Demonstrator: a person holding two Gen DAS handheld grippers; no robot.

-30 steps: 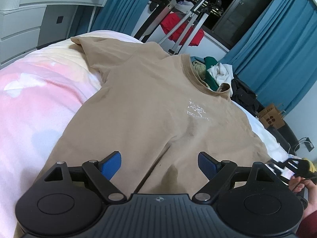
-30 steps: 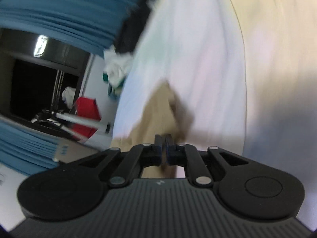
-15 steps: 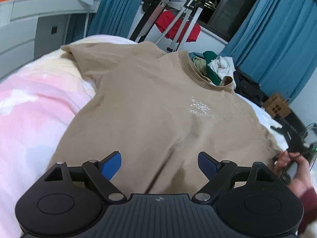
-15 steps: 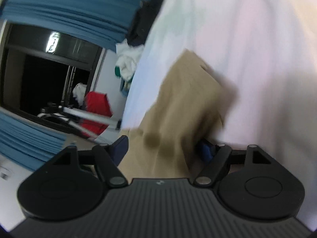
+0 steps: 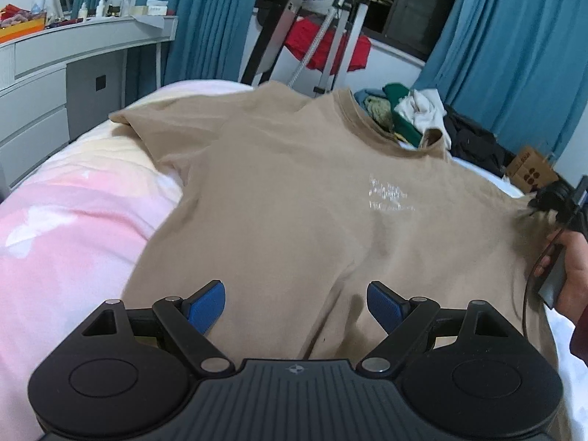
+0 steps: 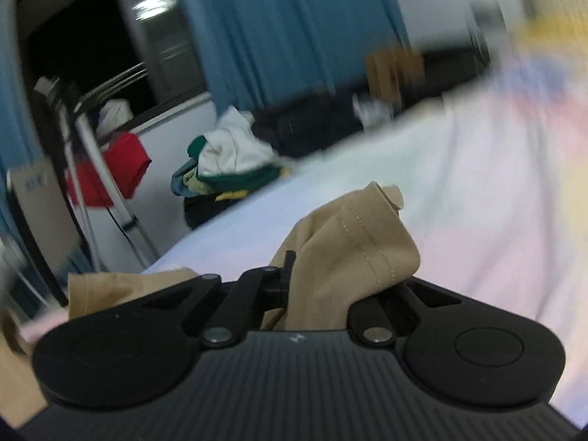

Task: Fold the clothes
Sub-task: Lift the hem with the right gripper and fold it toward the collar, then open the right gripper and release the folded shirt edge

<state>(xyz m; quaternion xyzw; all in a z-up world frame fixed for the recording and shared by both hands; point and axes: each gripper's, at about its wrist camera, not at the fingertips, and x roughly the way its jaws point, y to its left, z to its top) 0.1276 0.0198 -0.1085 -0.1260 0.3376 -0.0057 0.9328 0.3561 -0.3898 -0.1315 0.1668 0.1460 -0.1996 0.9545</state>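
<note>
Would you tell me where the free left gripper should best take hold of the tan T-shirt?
Probably the far left sleeve of the tan T-shirt, pinched at its hem from the outer left side: it lies flat and spread on the bed, mirroring the sleeve bunched in the right gripper. The left gripper is open.

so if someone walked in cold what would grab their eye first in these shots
The tan t-shirt spread front-up across the pink and white bedding fills the left wrist view, with the left gripper open just above its lower part. In the right wrist view the right gripper has a bunched, stitched edge of the same shirt between its fingers. Behind, teal curtains and a pile of clothes beyond the collar stand out.
</note>
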